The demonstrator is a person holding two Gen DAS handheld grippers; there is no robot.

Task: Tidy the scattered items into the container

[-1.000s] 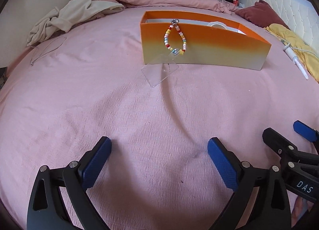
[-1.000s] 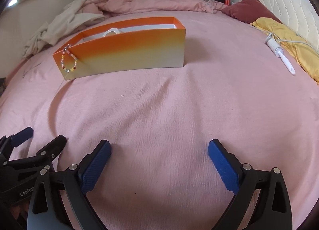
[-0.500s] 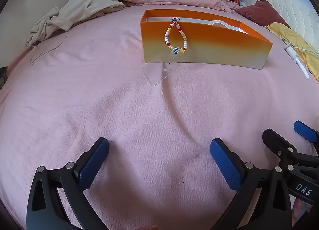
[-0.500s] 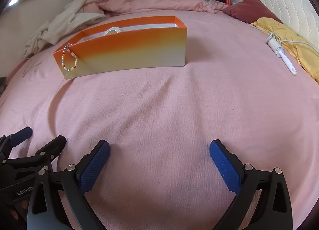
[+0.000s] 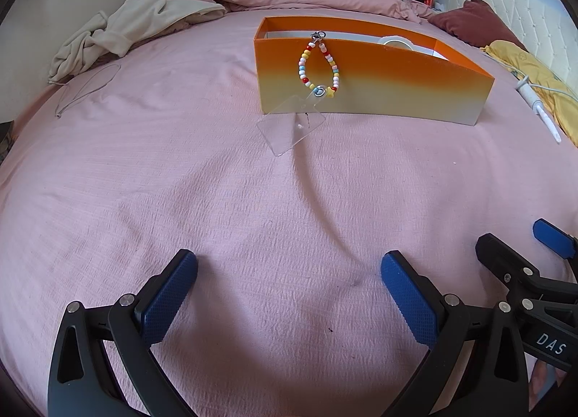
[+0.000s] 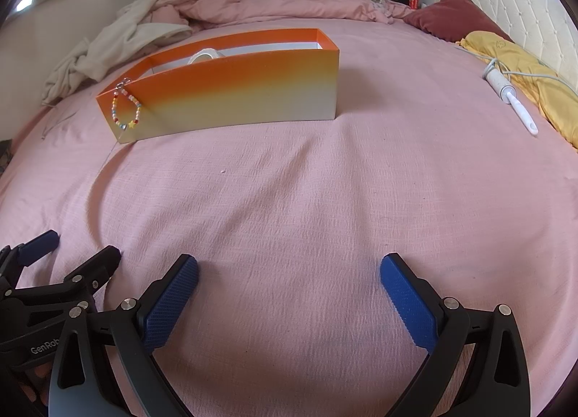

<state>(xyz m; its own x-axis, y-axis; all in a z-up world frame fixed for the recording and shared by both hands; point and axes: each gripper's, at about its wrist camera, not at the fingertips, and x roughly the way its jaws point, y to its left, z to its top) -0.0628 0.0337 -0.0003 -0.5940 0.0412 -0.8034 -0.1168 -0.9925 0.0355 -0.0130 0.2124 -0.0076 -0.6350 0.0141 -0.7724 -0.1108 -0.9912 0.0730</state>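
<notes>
The pink bed (image 5: 180, 171) carries everything. On it, well ahead of both tongs, stands the long orange box (image 5: 379, 88), its long axis running left to right; a tape roll (image 5: 396, 42) already sits inside. A bead strap (image 5: 319, 66) hangs from the box's front rim, its clear tab (image 5: 290, 124) resting on the bed. It lies straight ahead of the left tongs (image 5: 289, 294), which look nearer. The right tongs (image 6: 289, 294) face the box's middle. Both are wide open and empty.

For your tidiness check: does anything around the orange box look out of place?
Yes. The beaded charm strap hangs outside the orange box, clipped over its rim, its clear tab on the bedsheet.
</notes>
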